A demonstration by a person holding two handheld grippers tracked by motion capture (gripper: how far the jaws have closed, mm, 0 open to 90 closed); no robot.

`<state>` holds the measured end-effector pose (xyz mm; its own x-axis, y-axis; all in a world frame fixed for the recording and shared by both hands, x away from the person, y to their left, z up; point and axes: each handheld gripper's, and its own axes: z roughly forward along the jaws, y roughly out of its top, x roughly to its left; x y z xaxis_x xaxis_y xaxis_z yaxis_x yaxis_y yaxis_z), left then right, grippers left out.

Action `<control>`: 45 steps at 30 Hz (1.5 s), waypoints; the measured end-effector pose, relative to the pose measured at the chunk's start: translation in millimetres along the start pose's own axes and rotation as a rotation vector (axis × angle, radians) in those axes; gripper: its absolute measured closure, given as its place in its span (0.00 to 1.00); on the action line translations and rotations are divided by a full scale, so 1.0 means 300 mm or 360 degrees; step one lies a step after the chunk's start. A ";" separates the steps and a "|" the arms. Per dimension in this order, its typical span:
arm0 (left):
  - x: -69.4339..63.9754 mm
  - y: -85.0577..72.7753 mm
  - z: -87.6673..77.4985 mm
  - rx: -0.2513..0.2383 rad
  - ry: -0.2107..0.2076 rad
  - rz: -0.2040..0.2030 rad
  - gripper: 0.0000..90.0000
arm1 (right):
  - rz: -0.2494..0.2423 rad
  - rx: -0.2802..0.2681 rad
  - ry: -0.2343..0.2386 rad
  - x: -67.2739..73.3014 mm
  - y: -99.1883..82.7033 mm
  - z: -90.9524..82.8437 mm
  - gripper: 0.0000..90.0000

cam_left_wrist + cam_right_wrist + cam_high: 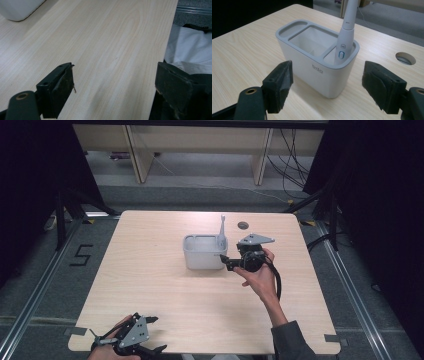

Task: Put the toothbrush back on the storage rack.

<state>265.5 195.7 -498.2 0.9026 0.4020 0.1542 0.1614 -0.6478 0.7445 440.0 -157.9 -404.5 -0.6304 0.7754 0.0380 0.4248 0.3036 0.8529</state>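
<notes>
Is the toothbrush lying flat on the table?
No, the toothbrush stands upright in an end compartment of the holder.

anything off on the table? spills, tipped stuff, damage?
Nothing stands out. The white holder sits upright on the table, and the electric toothbrush stands in its end compartment, leaning slightly. No spills seen. The only wear is the frayed pads on the left gripper; the right gripper is open, holding nothing.
</notes>
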 end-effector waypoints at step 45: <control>-0.001 0.000 0.000 0.0003 0.0005 0.0000 0.16 | -0.0021 0.0059 0.0084 0.070 -0.123 -0.075 0.24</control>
<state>265.3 195.7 -498.3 0.9013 0.4040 0.1560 0.1621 -0.6487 0.7435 396.5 -165.3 -423.4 -0.6692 0.7411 0.0553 0.4393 0.3344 0.8338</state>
